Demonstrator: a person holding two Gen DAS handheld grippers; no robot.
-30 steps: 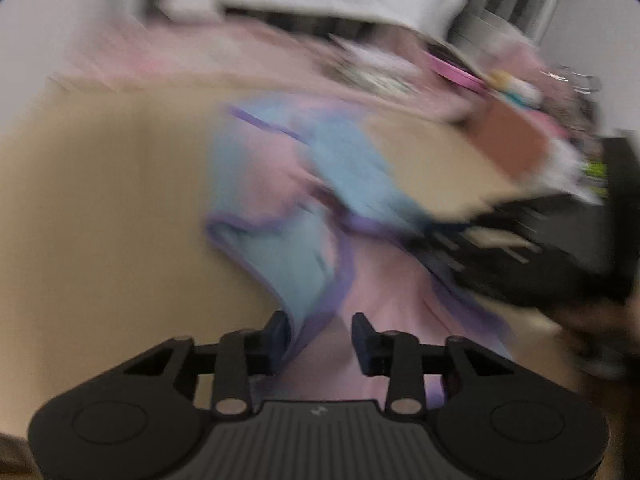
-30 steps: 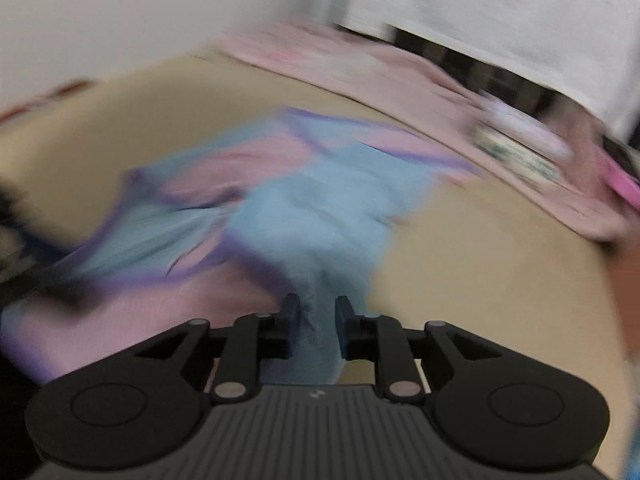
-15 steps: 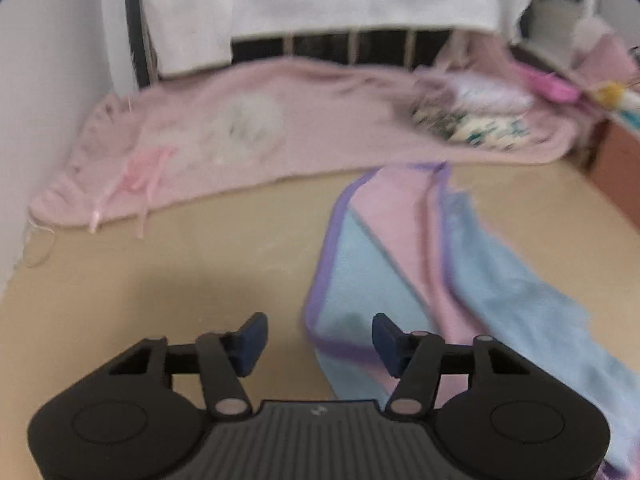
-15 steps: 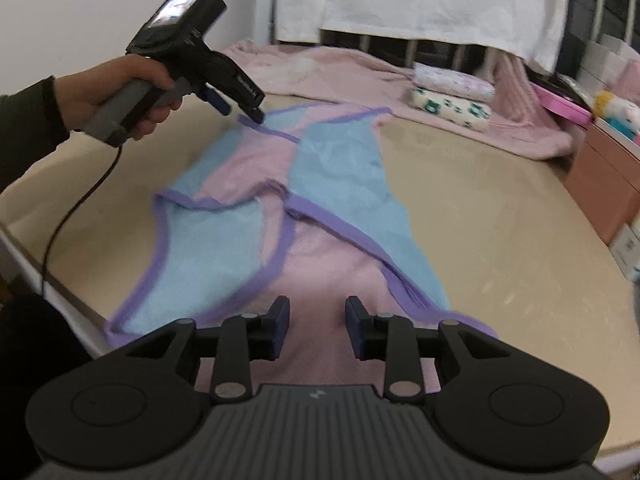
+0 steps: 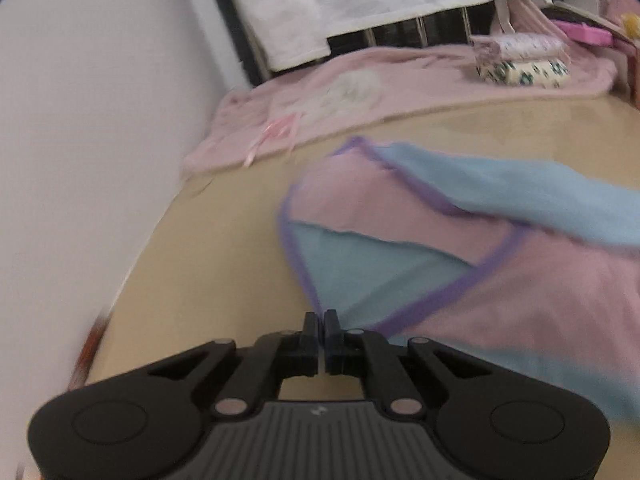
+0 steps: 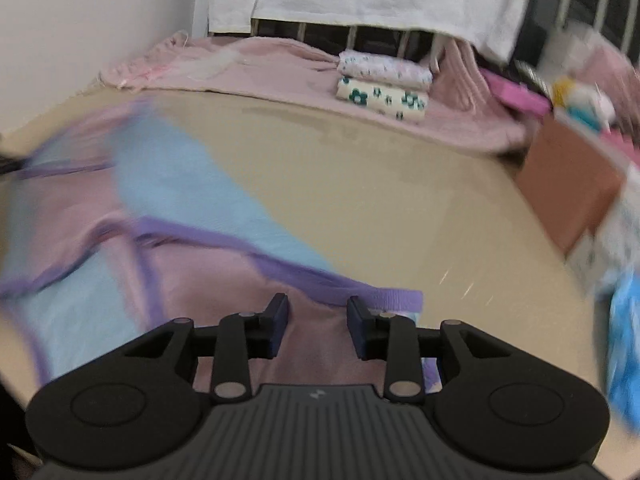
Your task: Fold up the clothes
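Observation:
A pink and light-blue garment [image 5: 520, 300] with purple trim lies spread on the tan tabletop [image 5: 224, 260]. My left gripper [image 5: 323, 318] is at the garment's left edge. Its jaws are closed, and the purple trim runs straight into the fingertips. In the right wrist view the same garment [image 6: 168, 184] fills the left half, blurred. My right gripper [image 6: 318, 308] hovers over pink fabric near the purple hem corner [image 6: 384, 296]. Its fingers stand apart and nothing is pinched between them.
A pink blanket [image 6: 260, 64] lies along the table's back with a stack of folded floral clothes [image 6: 384, 88] on it. A white cloth [image 5: 360, 0] hangs over a rail behind. A white wall [image 5: 80, 120] borders the left side; a brown box [image 6: 568, 188] stands at the right.
The left gripper swung from the garment's far corner back to its near left edge and shut. The right gripper shifted right to the hem corner and its jaws spread wider.

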